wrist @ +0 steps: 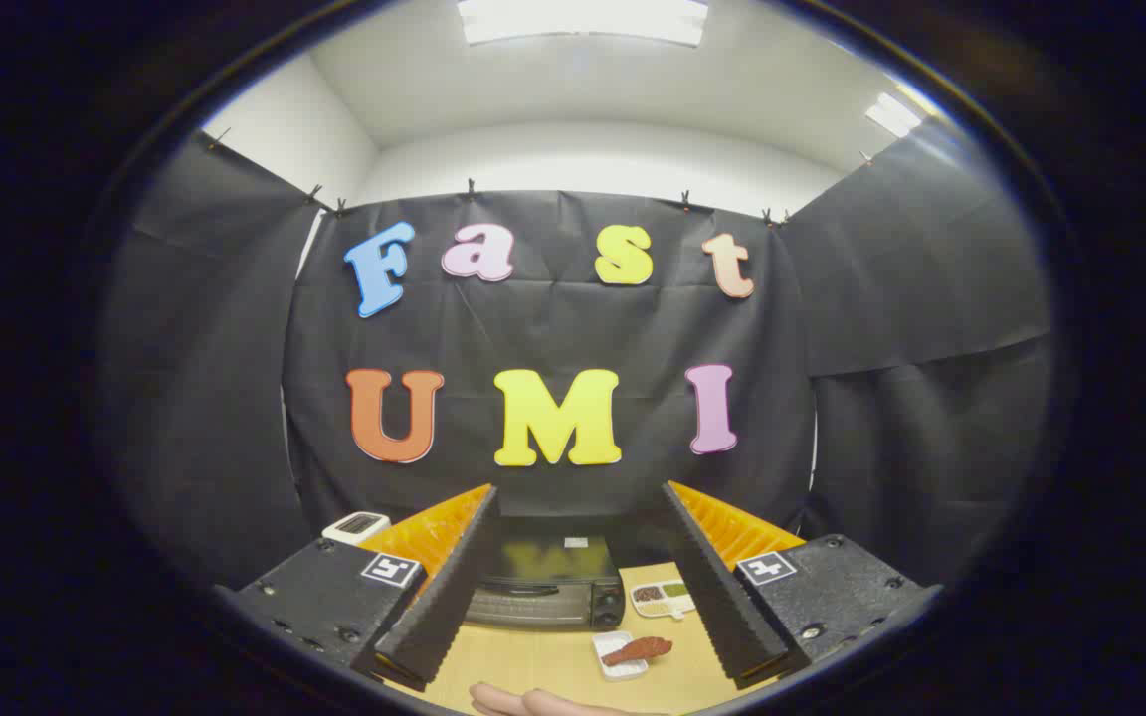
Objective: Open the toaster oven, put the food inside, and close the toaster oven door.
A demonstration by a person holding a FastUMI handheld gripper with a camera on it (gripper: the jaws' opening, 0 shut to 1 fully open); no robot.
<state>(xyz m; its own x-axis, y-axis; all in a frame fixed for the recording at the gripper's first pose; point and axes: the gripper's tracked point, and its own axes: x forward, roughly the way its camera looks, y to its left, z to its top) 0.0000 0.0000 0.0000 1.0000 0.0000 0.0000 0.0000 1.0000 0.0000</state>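
A black toaster oven (545,585) stands on the wooden table beyond my fingers, its door closed, with a handle across the upper front. To its right, nearer to me, a small white dish (619,656) carries a reddish-brown piece of food (639,650). My gripper (578,587) is open, its two fingers spread wide with nothing between them, held high and well back from the oven.
A white divided plate (663,599) with small heaps of food lies to the right of the oven. A small white appliance (356,526) sits at the far left behind my left finger. A person's hand (523,702) rests at the table's near edge.
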